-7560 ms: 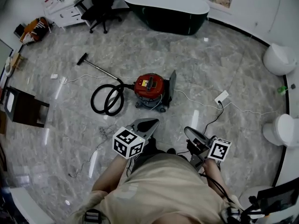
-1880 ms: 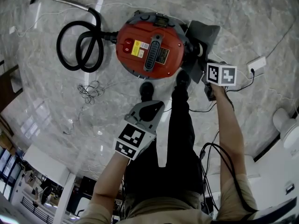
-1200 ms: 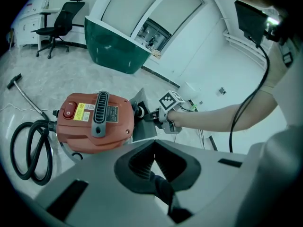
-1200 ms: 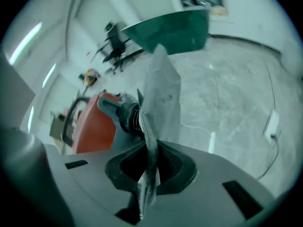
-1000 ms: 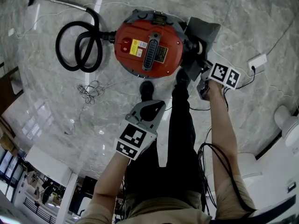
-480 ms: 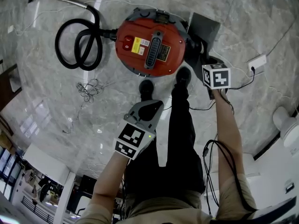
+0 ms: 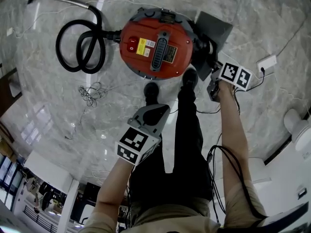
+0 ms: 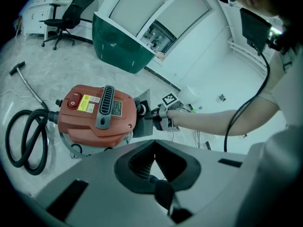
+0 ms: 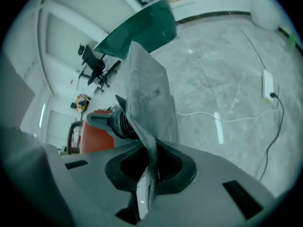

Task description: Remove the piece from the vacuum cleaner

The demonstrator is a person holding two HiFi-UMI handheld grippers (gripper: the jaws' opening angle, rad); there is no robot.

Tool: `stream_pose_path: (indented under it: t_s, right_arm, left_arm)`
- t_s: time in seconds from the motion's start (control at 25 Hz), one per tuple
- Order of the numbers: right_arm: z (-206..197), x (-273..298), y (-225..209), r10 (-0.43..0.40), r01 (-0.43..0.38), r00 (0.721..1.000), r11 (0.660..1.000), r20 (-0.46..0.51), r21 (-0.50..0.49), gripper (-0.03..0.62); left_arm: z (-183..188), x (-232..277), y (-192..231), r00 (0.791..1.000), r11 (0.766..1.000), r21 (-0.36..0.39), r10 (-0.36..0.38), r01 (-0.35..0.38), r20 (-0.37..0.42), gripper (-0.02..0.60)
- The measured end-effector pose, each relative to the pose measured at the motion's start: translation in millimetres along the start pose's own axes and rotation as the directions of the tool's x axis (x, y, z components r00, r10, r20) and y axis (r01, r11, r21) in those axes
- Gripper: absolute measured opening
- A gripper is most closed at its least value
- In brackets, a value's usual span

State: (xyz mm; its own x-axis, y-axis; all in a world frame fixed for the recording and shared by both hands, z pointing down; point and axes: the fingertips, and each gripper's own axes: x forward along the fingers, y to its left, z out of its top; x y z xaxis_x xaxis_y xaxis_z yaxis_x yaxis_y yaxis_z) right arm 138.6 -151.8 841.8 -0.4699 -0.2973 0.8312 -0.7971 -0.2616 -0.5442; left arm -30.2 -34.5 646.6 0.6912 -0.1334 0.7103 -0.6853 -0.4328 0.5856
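The red vacuum cleaner [image 7: 155,45] stands on the marble floor just beyond my shoes. A flat grey piece [image 7: 214,30] sticks out from its right side on a dark ribbed neck. My right gripper [image 7: 211,81] is shut on the near edge of that piece [image 9: 147,89], which runs between the jaws of the right gripper [image 9: 148,161]. My left gripper [image 7: 158,111] hangs above my legs, short of the vacuum cleaner [image 8: 97,115], shut with nothing in it. The left gripper view also shows the grey piece [image 8: 142,122].
A black hose [image 7: 80,40] coils left of the cleaner and leads to a metal wand. A tangle of thin cable [image 7: 90,92] lies on the floor. A white power strip [image 7: 268,61] with its cord is at the right. A dark green bathtub [image 8: 120,46] stands far behind.
Several seconds ago I stood well back from the cleaner; now I am right over it. In the last second the right gripper's marker cube wobbled beside the grey piece; the left barely shifted.
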Motion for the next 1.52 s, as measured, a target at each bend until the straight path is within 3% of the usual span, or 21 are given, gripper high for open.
stream_pose_path:
  t_s: [0.08,0.16,0.24,0.28,0.32,0.36,0.4,0.52,0.6,0.72,0.88,0.92,0.96,1.12,1.2,1.28,1.36,1.52]
  right_arm:
    - [-0.4,-0.1,-1.0,0.054,-0.056,0.998,0.990,0.018,0.132,0.025]
    - [-0.3,-0.1,-1.5,0.094,-0.096,0.995,0.977,0.019,0.188,0.025]
    - [0.0,0.2,-0.9,0.092,-0.089,0.996,0.991,-0.021,0.096,0.026]
    - [0.0,0.1,-0.8,0.045,-0.047,0.997,0.998,-0.057,-0.043,0.025]
    - [-0.4,-0.1,-1.3,-0.032,0.012,0.996,0.975,-0.087,-0.220,0.024]
    - [-1.2,-0.3,-2.2,-0.112,0.066,0.989,0.922,-0.099,-0.382,0.018]
    - [-2.3,-0.3,-3.0,-0.165,0.099,0.981,0.870,-0.097,-0.483,0.016]
    - [-3.8,-0.6,-5.6,-0.201,0.130,0.977,0.823,-0.069,-0.553,0.015]
    - [-3.6,0.5,-7.9,-0.225,0.159,0.974,0.769,-0.030,-0.619,0.015]
    - [-2.6,0.8,-9.6,-0.223,0.179,0.975,0.714,0.022,-0.677,0.015]
    - [-4.1,2.3,-11.7,-0.268,0.207,0.962,0.588,0.053,-0.782,0.015]
    - [-4.3,2.5,-12.1,-0.269,0.202,0.962,0.588,0.047,-0.783,0.015]
    - [-4.2,2.5,-12.5,-0.253,0.190,0.967,0.628,0.033,-0.755,0.015]
    - [-0.7,2.3,-10.0,-0.117,0.100,0.993,0.896,-0.014,-0.433,0.015]
    - [-1.1,2.8,-10.3,-0.038,0.030,0.999,0.970,-0.026,-0.241,0.017]
    - [-1.1,2.3,-12.6,0.023,-0.028,0.999,0.993,-0.046,-0.113,0.017]
    - [0.0,1.7,-14.2,0.058,-0.064,0.995,0.996,-0.086,-0.067,0.017]
    - [0.4,2.7,-15.5,-0.031,-0.003,0.991,0.968,-0.132,-0.253,0.017]
  left_arm:
    - [1.0,1.6,-1.6,1.000,1.000,0.000,-0.003,0.003,-0.003,0.003]
    - [1.2,3.6,-2.7,1.000,1.000,0.012,-0.001,0.001,-0.004,0.003]
    - [-0.5,4.9,-3.4,1.000,1.000,0.015,0.000,0.000,-0.007,0.003]
    - [-1.0,5.2,-3.8,1.000,1.000,0.017,0.000,0.000,-0.008,0.003]
    - [-1.2,5.1,-4.2,1.000,1.000,0.019,0.001,-0.001,-0.008,0.003]
    - [-1.8,4.9,-4.5,1.000,1.000,0.021,0.002,-0.002,-0.010,0.003]
    - [-2.7,4.7,-4.7,1.000,1.000,0.022,0.004,-0.004,-0.012,0.003]
    - [-3.0,5.2,-5.9,1.000,0.999,0.031,0.010,-0.010,-0.016,0.003]
    - [-0.6,5.4,-5.4,1.000,0.999,0.035,0.013,-0.012,-0.011,0.003]
    - [0.2,5.3,-3.1,1.000,1.000,0.026,0.014,-0.014,-0.005,0.003]
    - [-6.5,6.2,-1.0,1.000,1.000,0.023,0.016,-0.015,-0.017,0.003]
    - [-7.8,6.3,-0.9,1.000,1.000,0.021,0.016,-0.015,-0.019,0.003]
    - [-8.6,6.3,-0.7,1.000,1.000,0.020,0.016,-0.015,-0.021,0.003]
    - [-7.9,5.9,1.8,1.000,1.000,0.018,0.020,-0.020,-0.020,0.003]
    - [-7.1,5.2,1.7,1.000,1.000,0.017,0.020,-0.019,-0.017,0.003]
    - [-5.9,4.6,2.0,1.000,1.000,0.015,0.021,-0.021,-0.014,0.003]
    - [-4.5,4.5,2.6,1.000,1.000,0.012,0.022,-0.022,-0.009,0.003]
    - [-5.0,7.6,1.8,1.000,1.000,0.006,0.019,-0.019,-0.007,0.003]
